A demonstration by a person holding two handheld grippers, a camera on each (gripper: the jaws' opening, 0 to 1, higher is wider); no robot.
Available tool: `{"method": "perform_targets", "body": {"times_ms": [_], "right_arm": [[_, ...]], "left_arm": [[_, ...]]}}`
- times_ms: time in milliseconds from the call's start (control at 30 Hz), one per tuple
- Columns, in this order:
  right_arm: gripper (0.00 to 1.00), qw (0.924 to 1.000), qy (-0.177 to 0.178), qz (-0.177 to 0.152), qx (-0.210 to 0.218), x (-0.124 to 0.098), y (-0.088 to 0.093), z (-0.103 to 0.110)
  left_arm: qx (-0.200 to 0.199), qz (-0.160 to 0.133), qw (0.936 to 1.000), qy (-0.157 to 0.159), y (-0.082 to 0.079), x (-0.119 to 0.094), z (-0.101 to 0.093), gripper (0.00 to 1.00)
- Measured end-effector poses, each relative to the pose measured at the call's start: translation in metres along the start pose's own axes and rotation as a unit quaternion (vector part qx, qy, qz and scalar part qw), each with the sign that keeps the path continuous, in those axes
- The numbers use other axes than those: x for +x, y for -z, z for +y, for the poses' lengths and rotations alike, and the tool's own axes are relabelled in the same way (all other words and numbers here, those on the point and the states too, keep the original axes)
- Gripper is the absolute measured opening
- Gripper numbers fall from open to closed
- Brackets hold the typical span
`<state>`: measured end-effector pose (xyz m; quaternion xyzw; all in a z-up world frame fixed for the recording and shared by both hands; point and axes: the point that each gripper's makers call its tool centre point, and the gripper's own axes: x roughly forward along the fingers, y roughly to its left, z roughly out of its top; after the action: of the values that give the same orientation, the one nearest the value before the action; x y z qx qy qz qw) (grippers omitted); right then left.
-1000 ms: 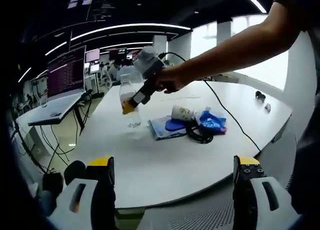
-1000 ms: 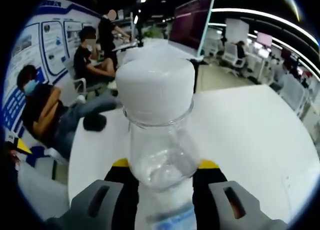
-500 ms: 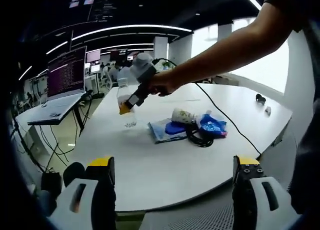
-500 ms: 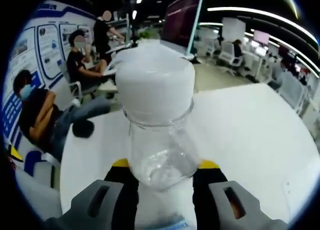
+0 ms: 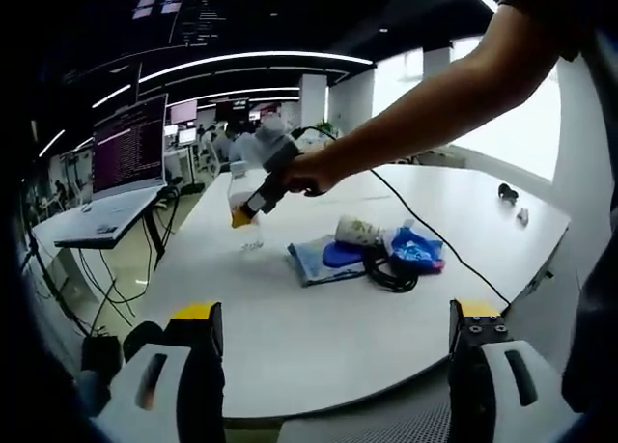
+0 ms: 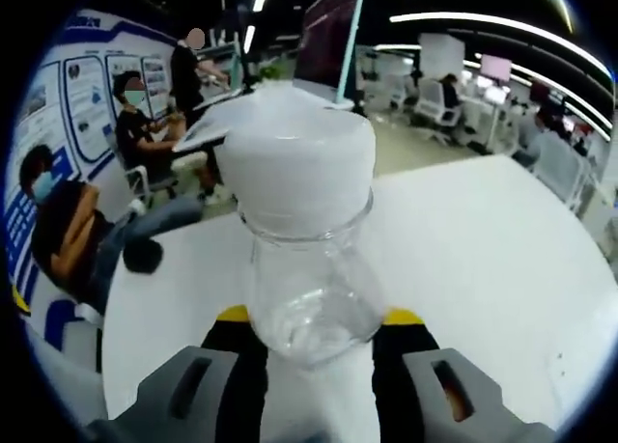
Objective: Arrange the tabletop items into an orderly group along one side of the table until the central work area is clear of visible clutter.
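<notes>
presently: table, white, pile near its middle. clear bottle, white cap, clamped in right gripper, over the far table edge; step: carrying it. next, by judgement: set it upright at that side. left gripper wide apart, empty.

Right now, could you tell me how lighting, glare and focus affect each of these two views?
Left gripper view: the windows at right are blown out, the table is evenly lit, and the fisheye curves its edge. Right gripper view: the bottle between the right gripper jaws sits very close, its white cap overexposed and soft, and the background people are blurred.
</notes>
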<state>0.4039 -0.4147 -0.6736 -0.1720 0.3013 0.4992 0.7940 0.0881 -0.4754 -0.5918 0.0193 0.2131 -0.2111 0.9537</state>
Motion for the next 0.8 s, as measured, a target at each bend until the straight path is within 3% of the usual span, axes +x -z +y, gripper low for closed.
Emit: {"method": "perform_targets", "body": {"times_ms": [67,233,333,533,600,800], "right_arm": [[0.38,0.9998,0.001,0.005,-0.018,0.003,0.001,0.001],[0.38,1.0,0.002,0.002,-0.003,0.01,0.002,-0.005],[0.38,1.0,0.004,0.006,-0.005,0.014,0.0,-0.006],[0.38,0.9996,0.01,-0.017,0.018,0.022,-0.005,-0.018],[0.38,0.9996,0.01,-0.021,0.018,0.025,-0.007,-0.022],[0.39,0.9994,0.01,-0.027,0.017,0.033,-0.014,-0.031]], "left_arm": [[0.004,0.005,1.0,-0.002,0.003,0.0,0.001,0.97],[-0.013,-0.005,0.9999,-0.009,0.001,-0.001,0.006,0.95],[-0.012,0.004,0.9999,-0.01,0.006,0.0,0.007,0.94],[-0.018,0.004,0.9998,-0.008,0.006,0.0,0.007,0.94],[-0.022,0.006,0.9995,-0.022,0.006,0.0,0.012,0.95],[-0.023,0.012,0.9996,-0.015,0.008,0.002,0.009,0.94]]}}
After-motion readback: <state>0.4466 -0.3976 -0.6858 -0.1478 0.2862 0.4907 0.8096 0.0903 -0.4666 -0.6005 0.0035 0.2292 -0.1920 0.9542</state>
